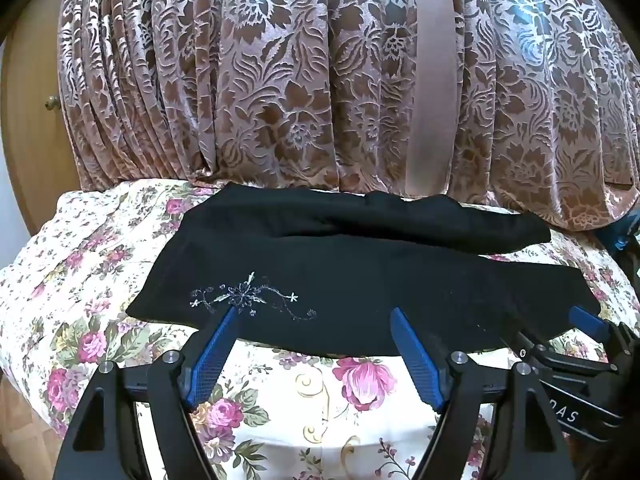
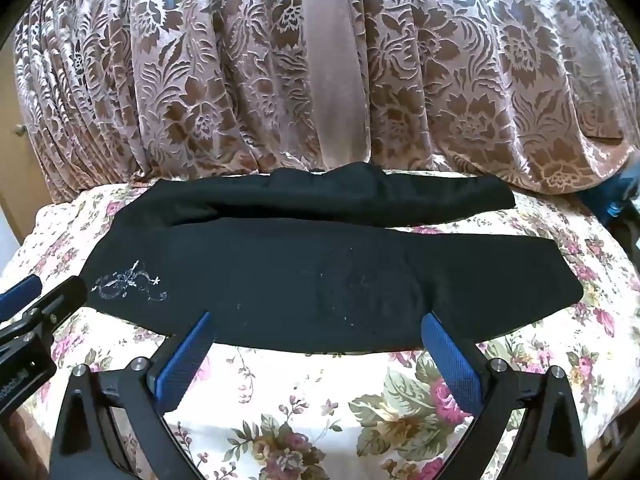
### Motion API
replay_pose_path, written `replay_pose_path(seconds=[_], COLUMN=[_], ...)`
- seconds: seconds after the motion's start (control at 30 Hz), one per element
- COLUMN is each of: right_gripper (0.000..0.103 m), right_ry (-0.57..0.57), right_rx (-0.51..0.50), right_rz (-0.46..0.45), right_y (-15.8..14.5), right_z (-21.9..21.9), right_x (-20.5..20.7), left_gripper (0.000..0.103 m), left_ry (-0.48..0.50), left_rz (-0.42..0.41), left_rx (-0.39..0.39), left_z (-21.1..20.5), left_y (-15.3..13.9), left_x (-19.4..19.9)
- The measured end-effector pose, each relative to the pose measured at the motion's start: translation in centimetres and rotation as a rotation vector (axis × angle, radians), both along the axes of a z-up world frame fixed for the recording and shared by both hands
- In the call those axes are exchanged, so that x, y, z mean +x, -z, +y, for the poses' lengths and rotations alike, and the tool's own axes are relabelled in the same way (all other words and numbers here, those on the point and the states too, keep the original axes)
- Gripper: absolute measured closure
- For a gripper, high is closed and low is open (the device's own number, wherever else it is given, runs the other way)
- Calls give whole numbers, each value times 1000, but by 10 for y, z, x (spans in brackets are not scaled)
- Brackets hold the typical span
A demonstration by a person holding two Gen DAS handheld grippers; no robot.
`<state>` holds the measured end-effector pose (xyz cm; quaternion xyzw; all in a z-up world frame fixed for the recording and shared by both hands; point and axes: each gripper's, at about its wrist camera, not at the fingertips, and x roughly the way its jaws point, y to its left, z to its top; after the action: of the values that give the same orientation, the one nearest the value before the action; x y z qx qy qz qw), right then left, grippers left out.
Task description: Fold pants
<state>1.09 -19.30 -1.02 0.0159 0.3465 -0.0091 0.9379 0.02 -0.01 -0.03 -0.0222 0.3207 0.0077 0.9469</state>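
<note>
Pants (image 1: pixel 360 280), black, lie stretched sideways across the middle of both views on a flowered bedspread (image 1: pixel 100 280), one leg nearer and the other bunched behind it against a brown patterned curtain (image 1: pixel 280 80) that fills the top of each frame. A small white stitched flower (image 1: pixel 248 296) sits left of center in the left wrist view and at the far left (image 2: pixel 128 282) in the right wrist view.

Only the left wrist view shows the near leg's right end meeting the right gripper (image 1: pixel 588 326) at the frame's right edge; I cannot tell from there how its fingers stand. In its own view the right gripper (image 2: pixel 316 328) is spread wide, tips at the near hem. The left gripper (image 1: pixel 312 316) is likewise spread wide at the hem, holding nothing.
</note>
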Motion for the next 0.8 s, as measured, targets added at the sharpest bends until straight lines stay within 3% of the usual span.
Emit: replay_pose_path(seconds=[0.5, 0.8], right_gripper=[0, 0], right_ry=[-12, -14], right_rx=[9, 13], right_rz=[23, 31], right_y=[5, 7], right_z=[1, 2], right_x=[1, 2], left_gripper=[24, 23], left_ry=[0, 6], left_rz=[27, 0], left_rx=[-12, -4], left_z=[1, 1], left_y=[-2, -2], left_x=[8, 0])
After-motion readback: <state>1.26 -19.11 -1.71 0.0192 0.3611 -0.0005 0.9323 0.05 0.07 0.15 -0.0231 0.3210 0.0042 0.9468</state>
